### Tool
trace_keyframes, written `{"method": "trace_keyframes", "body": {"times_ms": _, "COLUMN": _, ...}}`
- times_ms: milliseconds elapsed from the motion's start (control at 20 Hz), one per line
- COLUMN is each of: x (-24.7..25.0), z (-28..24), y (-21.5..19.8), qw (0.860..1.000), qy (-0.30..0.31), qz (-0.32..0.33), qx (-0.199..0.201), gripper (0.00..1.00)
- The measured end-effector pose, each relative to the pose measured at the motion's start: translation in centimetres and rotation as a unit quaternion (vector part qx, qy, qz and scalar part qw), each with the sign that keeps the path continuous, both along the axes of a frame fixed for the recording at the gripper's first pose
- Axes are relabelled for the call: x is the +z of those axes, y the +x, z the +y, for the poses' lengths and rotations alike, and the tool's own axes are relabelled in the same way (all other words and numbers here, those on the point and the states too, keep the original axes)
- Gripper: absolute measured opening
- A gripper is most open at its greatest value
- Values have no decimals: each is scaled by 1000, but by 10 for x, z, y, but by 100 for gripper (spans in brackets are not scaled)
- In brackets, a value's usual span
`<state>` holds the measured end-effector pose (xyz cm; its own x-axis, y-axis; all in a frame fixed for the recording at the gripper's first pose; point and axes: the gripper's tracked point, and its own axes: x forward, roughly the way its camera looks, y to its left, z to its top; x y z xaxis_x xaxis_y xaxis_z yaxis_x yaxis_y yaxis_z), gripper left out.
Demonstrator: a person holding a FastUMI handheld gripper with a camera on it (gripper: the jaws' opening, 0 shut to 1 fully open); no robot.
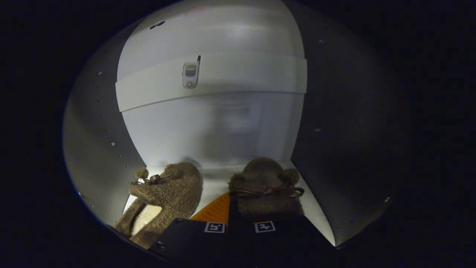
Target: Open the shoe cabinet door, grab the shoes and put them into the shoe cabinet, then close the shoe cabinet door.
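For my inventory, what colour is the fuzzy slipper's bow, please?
Dark brown bow on the fuzzy tan slipper, gripper view.

The camera rides on the claw (240, 223) and looks forward along its two fingers, deep inside the shoe cabinet (93, 149). It sits low and very near the cabinet floor, facing the white back wall (212, 126) straight ahead.

a small grey flip phone (190, 73) with a short antenna sits upright on the pale shelf. nothing lies beside it there.
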<state>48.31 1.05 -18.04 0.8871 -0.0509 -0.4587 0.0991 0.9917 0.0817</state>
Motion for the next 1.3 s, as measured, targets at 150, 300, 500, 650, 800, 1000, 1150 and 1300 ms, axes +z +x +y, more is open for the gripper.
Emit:
{"method": "trace_keyframes", "body": {"times_ms": 150, "x": -1, "z": 11, "y": -1, "qw": 1000, "qy": 3, "qz": 9, "qx": 8, "gripper": 31}}
{"method": "trace_keyframes", "body": {"times_ms": 300, "x": 3, "z": 20, "y": -13, "qw": 1000, "qy": 5, "qz": 20, "qx": 19, "gripper": 64}}
{"method": "trace_keyframes", "body": {"times_ms": 500, "x": 15, "z": 19, "y": -33, "qw": 999, "qy": 11, "qz": 30, "qx": 22, "gripper": 86}}
{"method": "trace_keyframes", "body": {"times_ms": 650, "x": 24, "z": 13, "y": -53, "qw": 999, "qy": 22, "qz": 43, "qx": 19, "gripper": 98}}
{"method": "trace_keyframes", "body": {"times_ms": 800, "x": 44, "z": 9, "y": -79, "qw": 999, "qy": 22, "qz": 35, "qx": 23, "gripper": 99}}
{"method": "trace_keyframes", "body": {"times_ms": 1000, "x": 99, "z": 7, "y": -122, "qw": 998, "qy": -2, "qz": -52, "qx": 27, "gripper": 99}}
{"method": "trace_keyframes", "body": {"times_ms": 1150, "x": 150, "z": 9, "y": -180, "qw": 990, "qy": -16, "qz": -137, "qx": 28, "gripper": 99}}
{"method": "trace_keyframes", "body": {"times_ms": 1300, "x": 186, "z": 12, "y": -248, "qw": 977, "qy": -33, "qz": -208, "qx": 34, "gripper": 99}}
